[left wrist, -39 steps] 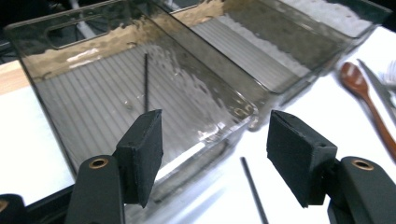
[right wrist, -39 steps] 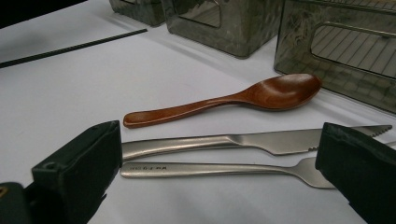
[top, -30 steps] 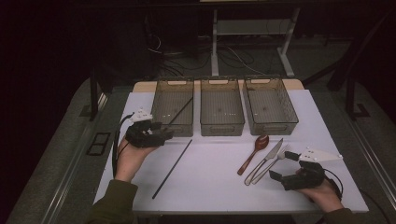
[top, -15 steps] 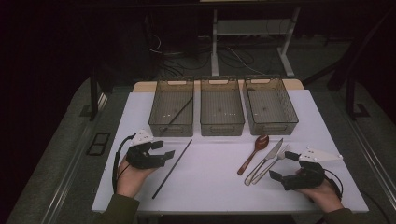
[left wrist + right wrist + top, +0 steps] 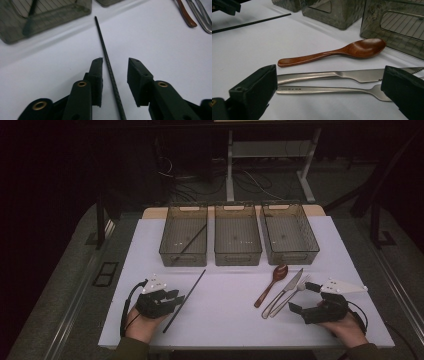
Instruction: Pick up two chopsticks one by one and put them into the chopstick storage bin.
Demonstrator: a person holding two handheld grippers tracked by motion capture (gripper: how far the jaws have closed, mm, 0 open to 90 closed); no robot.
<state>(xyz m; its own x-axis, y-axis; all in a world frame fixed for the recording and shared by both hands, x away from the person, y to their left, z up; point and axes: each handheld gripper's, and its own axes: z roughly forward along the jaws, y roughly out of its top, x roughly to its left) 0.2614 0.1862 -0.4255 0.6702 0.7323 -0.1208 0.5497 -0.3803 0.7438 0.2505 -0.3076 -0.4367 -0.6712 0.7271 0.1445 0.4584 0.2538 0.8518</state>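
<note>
A thin black rod (image 5: 184, 301) lies slantwise on the white table (image 5: 225, 320) at the left. My left gripper (image 5: 176, 296) is low over its near half. In the left gripper view the rod (image 5: 107, 60) runs between the two jaws of the left gripper (image 5: 115, 61). The jaws have just been closing, and a gap still shows on each side of the rod. At the right lie a wooden spoon (image 5: 271, 284), a knife (image 5: 289, 289) and a fork (image 5: 296, 292). My right gripper (image 5: 302, 297) rests wide open beside them, its jaws spanning the knife (image 5: 352, 75) and fork (image 5: 324, 90) handles without touching.
Three smoky plastic bins stand in a row at the back: left (image 5: 182, 257), middle (image 5: 238, 256), right (image 5: 292, 256). A second black rod (image 5: 192, 240) lies inside the left bin. Dark floor, cables and a stand lie beyond the table.
The left gripper came down and toward the near edge onto the rod, and its jaws narrowed around it. The right gripper and the cutlery stayed put.
</note>
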